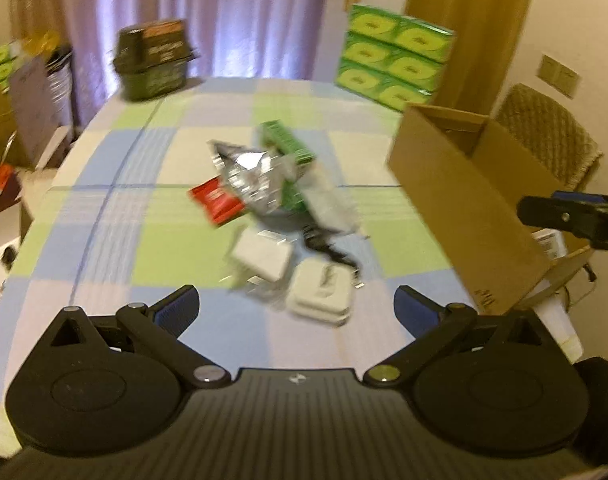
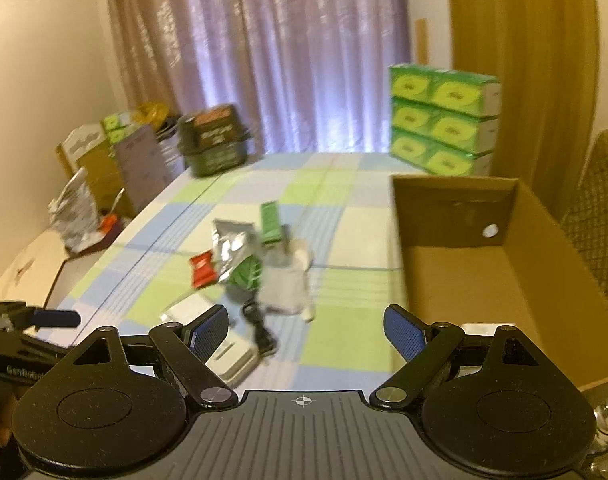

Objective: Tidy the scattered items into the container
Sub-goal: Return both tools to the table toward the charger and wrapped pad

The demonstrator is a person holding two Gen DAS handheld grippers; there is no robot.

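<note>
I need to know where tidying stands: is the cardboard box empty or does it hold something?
Apparently empty: the right wrist view looks into the open cardboard box and shows bare floor; the near corner is hidden behind the right gripper.

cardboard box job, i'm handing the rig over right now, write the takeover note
Left tongs: open, empty, hovering at the near side of the pile.
Right tongs: open, empty, between the pile and the box.
Open brown cardboard box: on the right of the checked tablecloth; its visible floor looks bare.
Pile at table centre: crumpled silver foil bag, red packet, green carton, two white rectangular cases, a black cable.
Done: seemingly nothing boxed yet.
Left: move every pile item into the box; the white cases are nearest.
</note>
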